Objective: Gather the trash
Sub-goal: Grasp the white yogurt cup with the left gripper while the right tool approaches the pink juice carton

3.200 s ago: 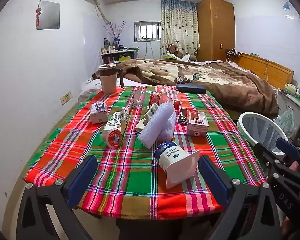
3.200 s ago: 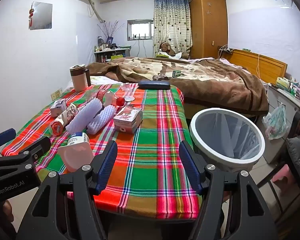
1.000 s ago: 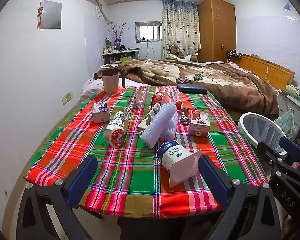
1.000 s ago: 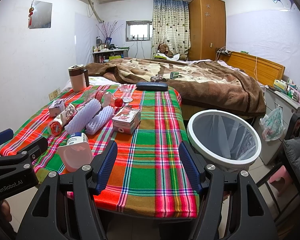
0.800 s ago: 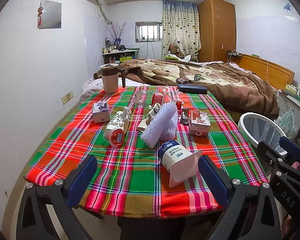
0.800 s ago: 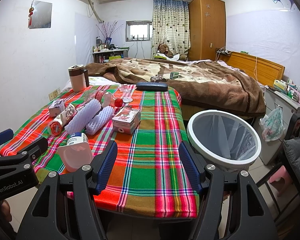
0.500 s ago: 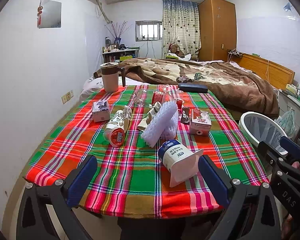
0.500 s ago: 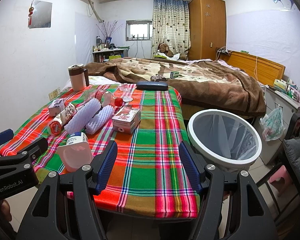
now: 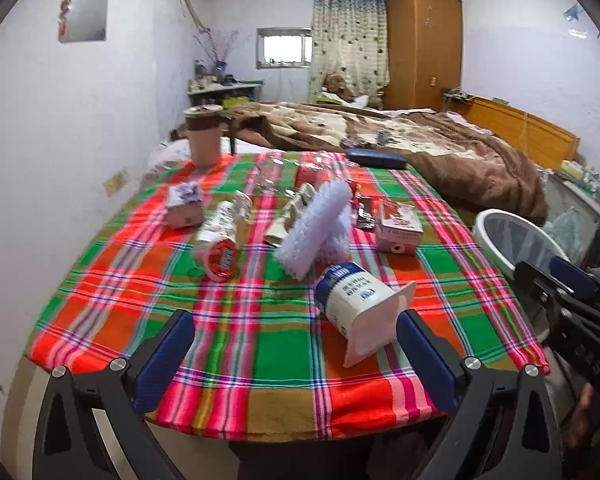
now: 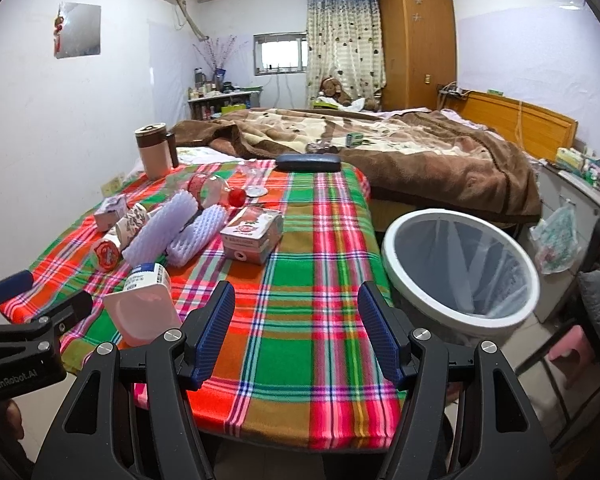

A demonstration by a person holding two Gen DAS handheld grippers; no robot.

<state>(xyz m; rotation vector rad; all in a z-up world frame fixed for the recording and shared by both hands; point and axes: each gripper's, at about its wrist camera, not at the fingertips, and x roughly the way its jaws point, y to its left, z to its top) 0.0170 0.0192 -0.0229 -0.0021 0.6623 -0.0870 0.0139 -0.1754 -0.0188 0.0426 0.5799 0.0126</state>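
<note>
Trash lies on a table with a plaid cloth (image 9: 228, 344). A tipped white yoghurt cup (image 9: 359, 308) lies nearest, also in the right wrist view (image 10: 144, 304). Behind it are white foam nets (image 9: 315, 228), a tipped red-lidded bottle (image 9: 220, 240), a pink carton (image 9: 397, 226) and a small box (image 9: 184, 206). My left gripper (image 9: 294, 352) is open and empty at the table's near edge. My right gripper (image 10: 296, 328) is open and empty over the near right part of the cloth. A white bin with a liner (image 10: 459, 268) stands right of the table.
A tall brown-banded mug (image 9: 204, 136) and a dark case (image 9: 375, 158) sit at the table's far end. A bed with a brown blanket (image 10: 399, 152) lies beyond. A white wall runs along the left. A pink stool (image 10: 567, 350) stands on the floor at right.
Both grippers have shifted only slightly; the view has tilted a little. Nothing on the table has moved, and both grippers stay open.
</note>
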